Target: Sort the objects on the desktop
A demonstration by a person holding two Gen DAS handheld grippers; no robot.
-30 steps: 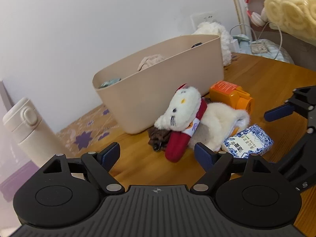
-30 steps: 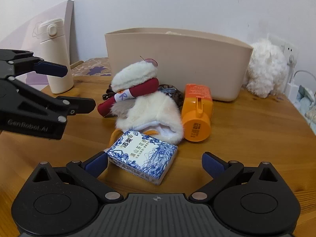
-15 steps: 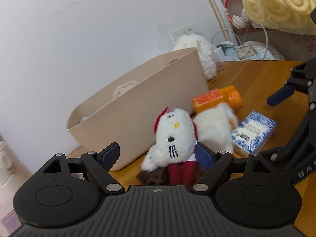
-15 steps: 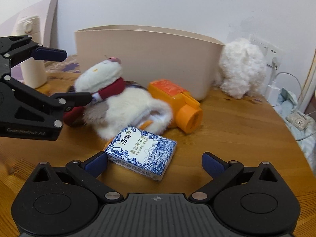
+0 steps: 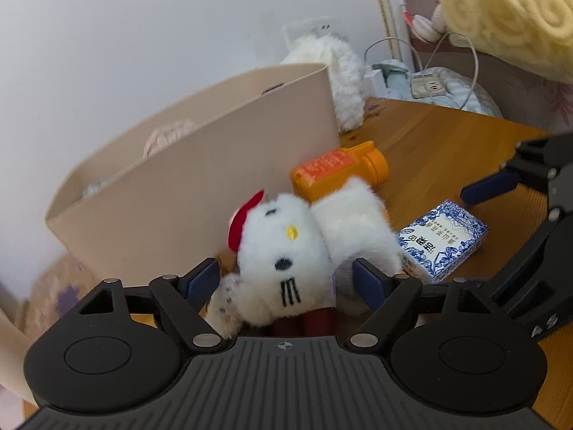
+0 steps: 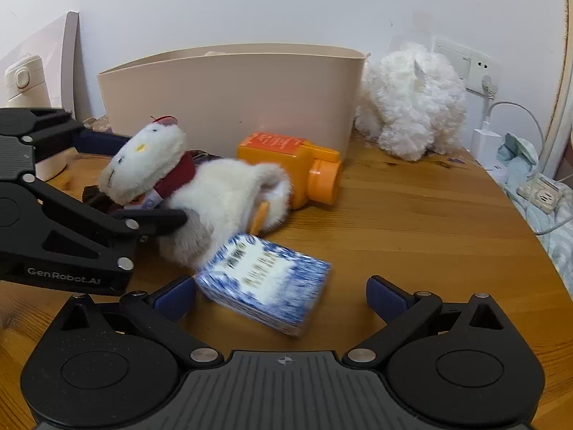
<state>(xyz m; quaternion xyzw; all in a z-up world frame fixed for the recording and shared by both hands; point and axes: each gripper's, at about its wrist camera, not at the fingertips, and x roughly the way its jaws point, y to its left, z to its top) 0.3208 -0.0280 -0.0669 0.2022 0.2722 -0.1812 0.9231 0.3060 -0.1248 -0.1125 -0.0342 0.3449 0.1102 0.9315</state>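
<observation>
A white plush cat (image 5: 283, 247) with a red bow and scarf lies on the wooden table in front of the beige bin (image 5: 200, 165). Its head sits between the fingers of my left gripper (image 5: 286, 277), whose jaws are closing and do not clearly press it. In the right wrist view the left gripper (image 6: 147, 179) straddles the cat (image 6: 150, 157), its near finger against the fur. My right gripper (image 6: 281, 297) is open around a blue-and-white tissue pack (image 6: 265, 283). The left pad touches the pack's corner and the right pad stands clear. An orange bottle (image 6: 286, 165) lies behind the cat.
A fluffy white plush (image 6: 408, 104) sits right of the bin (image 6: 229, 96). At far left a cream flask (image 6: 21, 82) stands. Chargers, cables and a power strip (image 5: 428, 87) crowd the table's right edge, with headphones (image 5: 419, 21) behind. Something dark brown (image 6: 95, 197) lies under the cat.
My left gripper moved in over the cat, so its head now sits between narrower jaws. My right gripper came up around the tissue pack, which looks blurred and slightly turned.
</observation>
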